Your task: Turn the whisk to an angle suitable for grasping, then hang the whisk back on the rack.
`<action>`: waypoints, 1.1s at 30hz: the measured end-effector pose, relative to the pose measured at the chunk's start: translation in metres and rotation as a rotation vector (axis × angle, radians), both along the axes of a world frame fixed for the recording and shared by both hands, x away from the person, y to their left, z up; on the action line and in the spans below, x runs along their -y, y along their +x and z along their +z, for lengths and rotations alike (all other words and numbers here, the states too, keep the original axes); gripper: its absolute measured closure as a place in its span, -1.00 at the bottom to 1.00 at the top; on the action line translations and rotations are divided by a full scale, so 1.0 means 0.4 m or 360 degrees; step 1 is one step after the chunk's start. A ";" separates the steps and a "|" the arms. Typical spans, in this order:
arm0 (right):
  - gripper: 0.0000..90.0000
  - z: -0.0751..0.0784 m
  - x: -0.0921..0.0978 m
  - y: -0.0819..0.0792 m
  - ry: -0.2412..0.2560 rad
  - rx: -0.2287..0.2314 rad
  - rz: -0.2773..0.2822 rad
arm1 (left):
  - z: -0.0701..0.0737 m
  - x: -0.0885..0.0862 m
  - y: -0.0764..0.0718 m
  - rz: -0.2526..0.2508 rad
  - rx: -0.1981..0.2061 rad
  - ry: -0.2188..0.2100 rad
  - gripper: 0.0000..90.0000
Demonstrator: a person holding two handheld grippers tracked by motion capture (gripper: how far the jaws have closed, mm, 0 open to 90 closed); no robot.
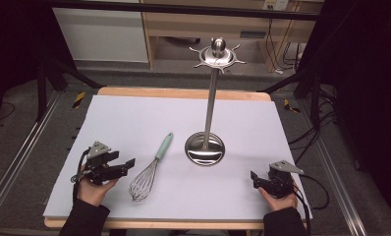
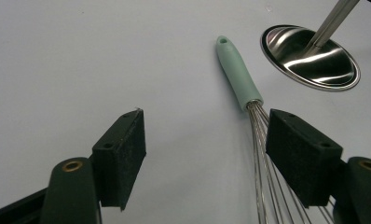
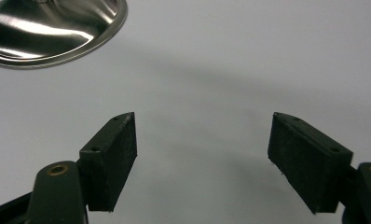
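left gripper [image 1: 126, 163], right gripper [image 1: 254, 176], jaws apart

Whisk [image 1: 149, 169], mint-green handle and silver wire balloon, flat on the tabletop [image 1: 134, 118]. Lay just to the right of the left gripper [image 1: 126, 164], wide open and empty, wires [image 2: 267, 163] passing beside its right-hand jaw in the left gripper view. Handle [image 2: 237, 72] pointed away from that gripper; well apart from the right gripper [image 1: 253, 177].

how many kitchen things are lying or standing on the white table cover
2. A whisk with a mint-green handle lies near the left gripper, and a steel utensil stand stands upright at the middle, nearer the right gripper. Nothing seems hidden.
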State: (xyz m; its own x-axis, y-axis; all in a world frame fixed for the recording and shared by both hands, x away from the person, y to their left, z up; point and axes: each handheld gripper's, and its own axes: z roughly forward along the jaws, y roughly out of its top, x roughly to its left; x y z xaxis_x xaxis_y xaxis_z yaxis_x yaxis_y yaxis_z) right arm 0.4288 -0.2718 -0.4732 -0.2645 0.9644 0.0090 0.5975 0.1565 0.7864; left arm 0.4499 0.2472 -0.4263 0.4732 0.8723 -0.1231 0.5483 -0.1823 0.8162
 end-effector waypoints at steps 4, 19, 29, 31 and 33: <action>-0.46 -0.001 -0.001 0.001 -0.0013 0.0000 0.0000 | 0.011 0.017 0.000 -0.0018 0.0003 0.0021 -0.38; -0.46 0.002 -0.002 0.001 0.0001 0.0017 0.0006 | 0.052 0.075 0.003 -0.0130 0.0021 0.0093 -0.36; -0.42 0.006 0.001 0.001 0.0007 0.0027 -0.0003 | 0.082 0.112 0.043 -0.0153 0.0011 0.0163 -0.33; -0.40 0.005 0.001 0.001 0.0001 0.0021 0.0000 | 0.085 0.118 0.047 -0.0163 0.0004 0.0182 -0.33; -0.37 0.006 0.002 0.002 0.0009 0.0026 0.0003 | 0.084 0.124 0.055 -0.0171 -0.0012 0.0195 -0.33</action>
State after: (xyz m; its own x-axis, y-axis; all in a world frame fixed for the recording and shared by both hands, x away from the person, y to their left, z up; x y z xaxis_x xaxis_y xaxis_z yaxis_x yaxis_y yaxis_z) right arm 0.4294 -0.2724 -0.4709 -0.2663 0.9638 0.0100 0.5843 0.1532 0.7969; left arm 0.4720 0.1977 -0.3925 0.5641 0.8254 -0.0226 0.5263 -0.3383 0.7802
